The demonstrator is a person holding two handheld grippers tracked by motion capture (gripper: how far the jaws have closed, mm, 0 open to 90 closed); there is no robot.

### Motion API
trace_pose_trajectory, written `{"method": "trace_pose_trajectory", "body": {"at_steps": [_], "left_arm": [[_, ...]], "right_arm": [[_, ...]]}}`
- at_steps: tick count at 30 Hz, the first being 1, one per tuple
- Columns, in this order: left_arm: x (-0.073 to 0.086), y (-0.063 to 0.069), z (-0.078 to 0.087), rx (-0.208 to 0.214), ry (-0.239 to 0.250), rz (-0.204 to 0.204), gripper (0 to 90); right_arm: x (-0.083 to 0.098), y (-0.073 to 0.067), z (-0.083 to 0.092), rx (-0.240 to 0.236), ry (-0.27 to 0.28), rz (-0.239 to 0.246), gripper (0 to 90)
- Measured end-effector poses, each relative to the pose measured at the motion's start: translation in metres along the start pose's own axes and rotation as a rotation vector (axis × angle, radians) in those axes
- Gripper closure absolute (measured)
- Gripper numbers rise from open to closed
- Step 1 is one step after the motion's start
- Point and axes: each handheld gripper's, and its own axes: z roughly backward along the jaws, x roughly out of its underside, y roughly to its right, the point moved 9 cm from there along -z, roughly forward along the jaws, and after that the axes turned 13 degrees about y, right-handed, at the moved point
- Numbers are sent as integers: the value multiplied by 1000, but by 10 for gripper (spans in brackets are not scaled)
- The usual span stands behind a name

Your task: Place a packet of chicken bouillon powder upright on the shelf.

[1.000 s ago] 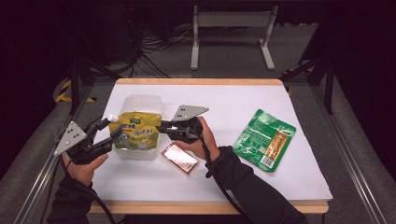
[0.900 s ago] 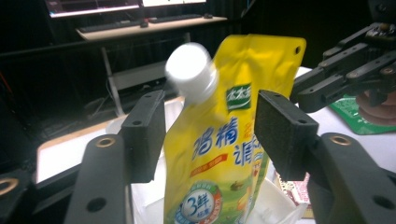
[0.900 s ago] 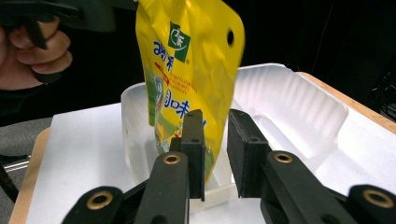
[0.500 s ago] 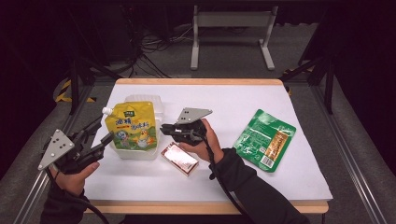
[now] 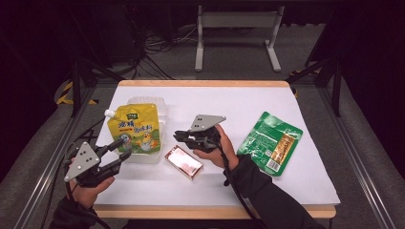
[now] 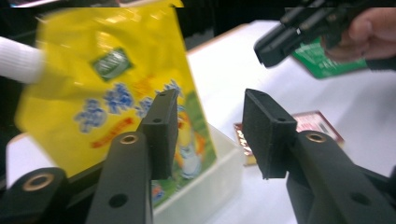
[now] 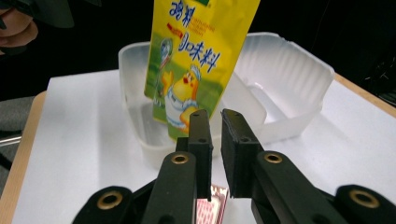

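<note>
Upright in the translucent white plastic tub (image 5: pixel 161 109) at the left of the white table (image 5: pixel 224 98): yellow spouted stand-up pouch with a cartoon chick (image 5: pixel 135 131), base down in the tub, white spout at its top left corner, long axis vertical with a slight lean away from the person.

Just beside its lower edge, on the person's side: left gripper (image 5: pixel 126 148), jaws about half apart and just now closing, nothing between them. From the left gripper view, pouch off to one side of the pads, not in the gap.

To the right of the tub, apart from it: right gripper (image 5: pixel 177 137), pointing towards the pouch, jaws just now closing down to a narrow slit, nothing in it.

Flat on the table directly under and in front of the right hand: shiny pink rectangular foil packet (image 5: pixel 184 162), long axis slanting from near the tub towards the person's right. Well off to the right: flat green printed sachet (image 5: pixel 270 142).

Probably next for the tub: the pink packet, though hard to be sure from here. Closer to the right gripper than the left. Calls for wider jaws, a short drop, and a bite across the short side.
</note>
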Motion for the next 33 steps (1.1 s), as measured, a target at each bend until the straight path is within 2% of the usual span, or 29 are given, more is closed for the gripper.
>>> {"method": "trace_pose_trajectory", "body": {"at_steps": [3,4,7,9,11,14,19,22,25,27,29,31,33], "left_arm": [[5,15,-7,33,-32,-16,496],[5,15,-7,33,-32,-16,483],[8,31,-13,91,-35,-20,470],[12,44,-17,133,-55,-25,461],[16,52,-20,156,-72,-32,459],[25,62,-26,183,-92,-10,457],[46,72,-33,204,-150,12,450],[54,76,-35,210,-172,12,445],[59,79,-37,228,-180,12,443],[64,81,-38,238,-189,28,439],[70,84,-40,244,-211,10,438],[72,87,-40,252,-217,5,437],[72,88,-42,252,-215,7,431]], "right_arm": [[8,0,11,3,-15,4,817],[8,0,11,3,-15,4,817],[13,2,20,10,-20,6,813],[15,2,27,16,-25,9,813],[20,3,35,24,-37,16,808],[27,4,44,32,-52,12,797],[47,1,54,34,-106,7,766],[59,-1,58,41,-140,18,746],[67,-3,61,44,-163,6,682],[72,-7,62,35,-176,5,651],[76,-10,64,29,-184,-9,590],[78,-11,64,31,-189,-9,569],[81,-14,64,36,-195,-20,488]]}}
